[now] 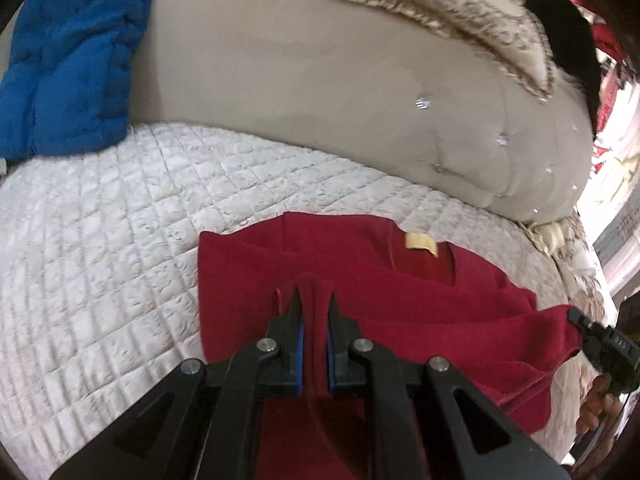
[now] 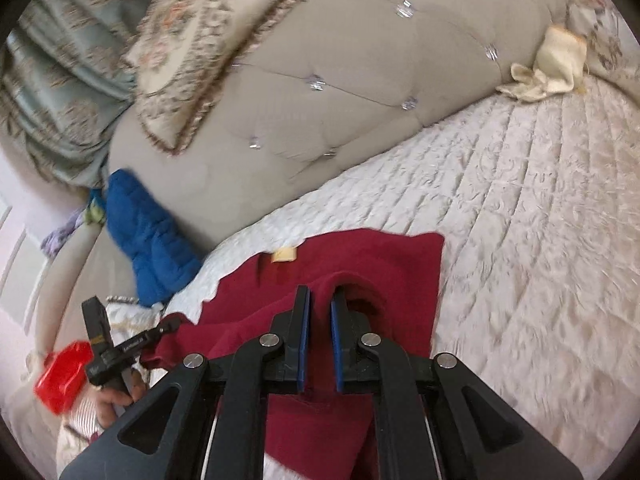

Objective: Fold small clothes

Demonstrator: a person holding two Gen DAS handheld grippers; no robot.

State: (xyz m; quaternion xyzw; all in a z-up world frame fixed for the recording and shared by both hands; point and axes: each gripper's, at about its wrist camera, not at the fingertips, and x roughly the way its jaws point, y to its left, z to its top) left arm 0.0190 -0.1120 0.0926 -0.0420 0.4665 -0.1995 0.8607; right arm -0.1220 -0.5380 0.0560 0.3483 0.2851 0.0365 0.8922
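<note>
A dark red garment [image 1: 420, 292] with a tan neck label [image 1: 420, 243] lies partly folded on the white quilted bed [image 1: 120, 240]. My left gripper [image 1: 314, 300] is shut on a raised fold of its cloth. In the right wrist view the same red garment [image 2: 380, 264] lies ahead, label [image 2: 283, 255] toward the headboard. My right gripper [image 2: 320, 296] is shut on another bunched fold of it. Each gripper shows at the edge of the other's view: the right one [image 1: 576, 316] pinching the garment's right corner, the left one [image 2: 170, 326] pinching its left corner.
A beige tufted headboard [image 1: 320, 92] rises behind the bed. A blue quilted item [image 1: 68, 60] leans at its left. Patterned cushions [image 2: 208, 48] rest on it. A cream cloth [image 2: 552, 64] lies at the far right corner. A red object [image 2: 60, 376] sits by the holder's hand.
</note>
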